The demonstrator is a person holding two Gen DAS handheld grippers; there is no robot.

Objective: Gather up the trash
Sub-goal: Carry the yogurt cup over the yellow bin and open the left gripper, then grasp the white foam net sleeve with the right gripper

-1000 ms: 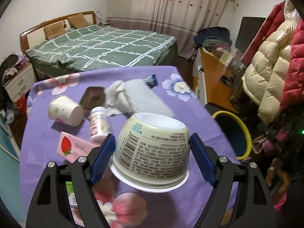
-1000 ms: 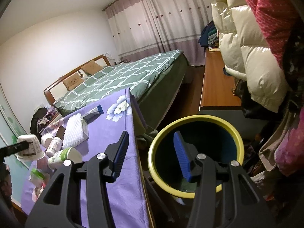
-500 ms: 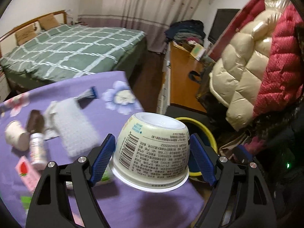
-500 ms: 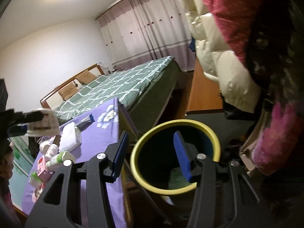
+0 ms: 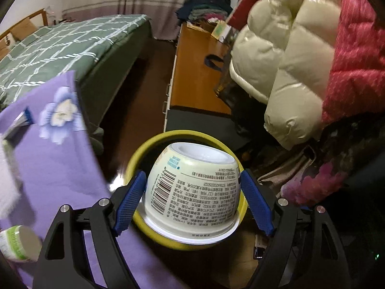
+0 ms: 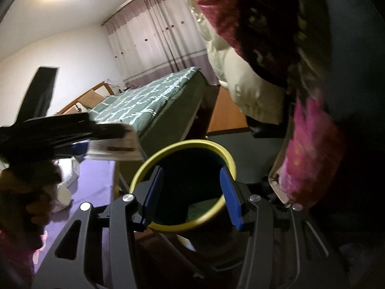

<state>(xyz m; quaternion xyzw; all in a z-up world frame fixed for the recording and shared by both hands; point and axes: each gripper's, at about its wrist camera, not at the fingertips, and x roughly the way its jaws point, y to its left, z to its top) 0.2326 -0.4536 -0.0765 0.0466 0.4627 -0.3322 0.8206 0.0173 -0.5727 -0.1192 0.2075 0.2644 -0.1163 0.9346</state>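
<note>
We are holding the upside-down paper bowl [image 5: 192, 187] pinched between the left gripper [image 5: 192, 204]'s fingers above the yellow-rimmed bin [image 5: 144, 149] beside the tabletop's edge, the right gripper [image 6: 190, 192] hanging spread and empty, and we are risking the wide bowl rim catching the bin lip on release.

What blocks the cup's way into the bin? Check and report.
Nothing visible. The left gripper holds the cup upside down just above the bin's open mouth; the right gripper hangs empty over the bin's near side.
</note>
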